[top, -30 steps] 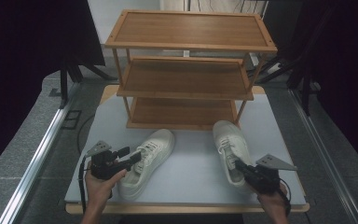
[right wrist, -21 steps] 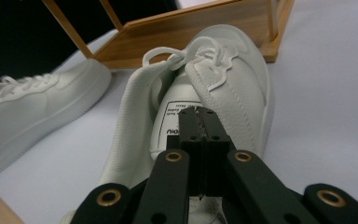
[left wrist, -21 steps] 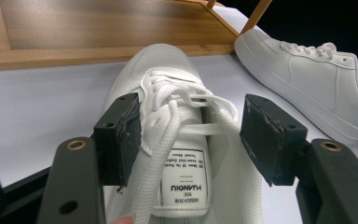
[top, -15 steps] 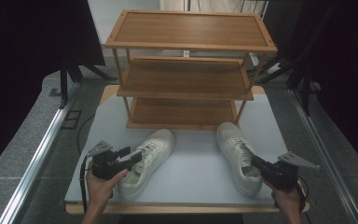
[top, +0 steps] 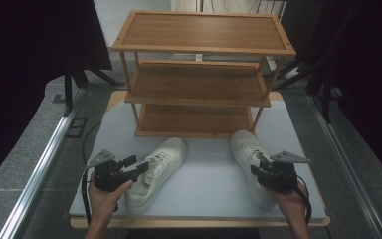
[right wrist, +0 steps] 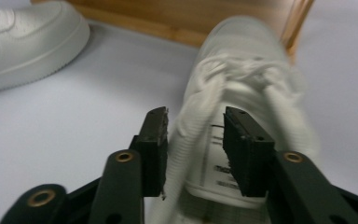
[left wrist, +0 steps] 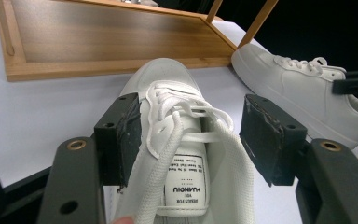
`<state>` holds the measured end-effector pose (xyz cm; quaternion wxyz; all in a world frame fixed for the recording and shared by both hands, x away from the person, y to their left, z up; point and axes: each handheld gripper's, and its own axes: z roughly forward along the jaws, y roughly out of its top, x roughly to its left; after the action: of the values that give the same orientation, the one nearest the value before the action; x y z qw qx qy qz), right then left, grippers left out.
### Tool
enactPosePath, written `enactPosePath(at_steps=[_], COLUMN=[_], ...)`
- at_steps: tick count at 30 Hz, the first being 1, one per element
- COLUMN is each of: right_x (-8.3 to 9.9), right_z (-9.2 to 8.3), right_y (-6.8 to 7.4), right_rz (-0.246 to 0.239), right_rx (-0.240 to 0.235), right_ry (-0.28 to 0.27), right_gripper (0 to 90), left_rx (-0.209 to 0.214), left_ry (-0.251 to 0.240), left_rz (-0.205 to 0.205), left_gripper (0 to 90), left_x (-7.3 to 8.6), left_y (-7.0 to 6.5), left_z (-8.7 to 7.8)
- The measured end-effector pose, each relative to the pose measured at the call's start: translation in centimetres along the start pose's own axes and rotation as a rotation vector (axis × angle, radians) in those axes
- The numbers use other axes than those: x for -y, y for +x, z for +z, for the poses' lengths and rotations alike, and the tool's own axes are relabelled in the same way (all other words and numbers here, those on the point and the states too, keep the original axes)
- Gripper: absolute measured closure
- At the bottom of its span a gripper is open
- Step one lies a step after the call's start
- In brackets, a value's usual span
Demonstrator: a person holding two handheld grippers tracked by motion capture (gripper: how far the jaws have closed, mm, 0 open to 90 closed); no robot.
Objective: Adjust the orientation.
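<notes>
Matt wooden rack [top: 199,82], smooth white shoes [top: 156,172]

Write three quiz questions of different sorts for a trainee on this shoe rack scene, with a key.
1. True or false: a sneaker already sits on the lowest shelf of the wooden shoe rack.
2. Multiple choice: the left tongs are (A) shut on the tongue, (B) open with the left sneaker between their jaws, (C) resting on the rack.
3. Fill in: the toes of both the left sneaker and the right sneaker point toward the ____.

Key: 1 false, all three shelves are bare. 2 B. 3 rack; the right tongs straddle the right sneaker's tongue, and blur hides whether they grip it.
</notes>
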<state>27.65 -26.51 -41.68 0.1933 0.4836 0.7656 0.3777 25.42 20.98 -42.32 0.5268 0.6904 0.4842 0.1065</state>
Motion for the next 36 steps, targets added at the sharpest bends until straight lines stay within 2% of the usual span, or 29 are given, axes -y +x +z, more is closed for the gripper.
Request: enactPosePath(at_steps=[1,3,9,10,11,12,13,14,16,17,18,19,23,27,28,29,30,32,33,34,36], right_x=[0.0,-0.1,0.1,0.3,0.3,0.6,0.6,0.9,1.1,1.1,1.3,1.4,1.5,1.6,1.7,1.7,1.7,1.4,1.2,0.9,0.8], right_z=[0.0,0.1,-0.2,-0.5,-0.5,-0.7,-0.7,-1.0,-1.2,-1.2,-1.4,-1.4,-1.5,-1.4,-1.6,-1.8,-1.8,-2.6,-2.9,-3.3,-3.4], right_y=[0.0,0.5,0.4,0.7,0.7,1.3,1.3,1.8,2.3,2.3,2.7,2.8,3.0,2.4,2.1,2.0,2.0,1.5,1.2,0.7,0.4], right_rz=[0.000,-0.045,-0.049,-0.071,-0.071,-0.101,-0.101,-0.119,-0.165,-0.165,-0.205,-0.224,-0.253,-0.236,-0.221,-0.208,-0.208,-0.158,-0.145,-0.127,-0.118], right_rx=[0.000,-0.006,-0.032,-0.057,-0.057,-0.090,-0.090,-0.130,-0.170,-0.170,-0.209,-0.227,-0.243,-0.240,-0.235,-0.234,-0.234,-0.271,-0.268,-0.238,-0.229], right_ry=[0.000,0.009,-0.011,-0.013,-0.013,-0.007,-0.007,-0.007,-0.006,-0.006,-0.004,-0.004,-0.009,-0.028,-0.062,-0.091,-0.091,-0.150,-0.171,-0.192,-0.198], right_gripper=[62.2,72.1,79.5,80.6,80.6,80.7,80.7,80.6,80.4,80.4,80.1,79.9,79.1,72.7,65.4,62.8,62.8,60.7,59.7,58.3,57.5], left_rx=[0.000,-0.001,-0.005,-0.008,-0.008,-0.009,-0.009,-0.010,-0.007,-0.007,-0.001,0.000,0.000,-0.003,-0.003,-0.003,-0.003,0.001,0.001,0.000,0.000], left_ry=[0.000,-0.004,-0.015,-0.015,-0.015,-0.013,-0.013,-0.011,-0.006,-0.006,-0.007,-0.006,-0.003,0.002,0.004,0.004,0.004,0.006,0.006,0.003,0.001], left_rz=[0.000,-0.006,-0.010,-0.011,-0.011,-0.012,-0.012,-0.013,-0.010,-0.010,-0.009,-0.008,-0.007,-0.012,-0.010,-0.009,-0.009,-0.005,-0.006,-0.009,-0.011], left_gripper=[38.4,38.4,38.5,38.5,38.5,38.5,38.5,38.5,38.6,38.5,38.5,38.6,38.6,38.6,38.5,38.6,38.6,38.5,38.6,38.6,38.6], left_x=[0.0,0.0,0.0,-0.1,-0.1,0.0,0.0,0.0,0.0,0.0,0.0,0.0,0.0,0.1,0.1,0.1,0.1,0.1,0.1,0.1,0.1], left_y=[0.0,0.2,0.4,0.4,0.4,0.5,0.5,0.5,0.5,0.5,0.4,0.4,0.5,0.7,0.7,0.7,0.7,0.7,0.8,0.9,1.0], left_z=[0.0,-0.2,-0.6,-0.6,-0.6,-0.6,-0.6,-0.5,-0.5,-0.5,-0.5,-0.5,-0.5,-0.3,-0.3,-0.2,-0.2,-0.2,-0.2,-0.2,-0.3])
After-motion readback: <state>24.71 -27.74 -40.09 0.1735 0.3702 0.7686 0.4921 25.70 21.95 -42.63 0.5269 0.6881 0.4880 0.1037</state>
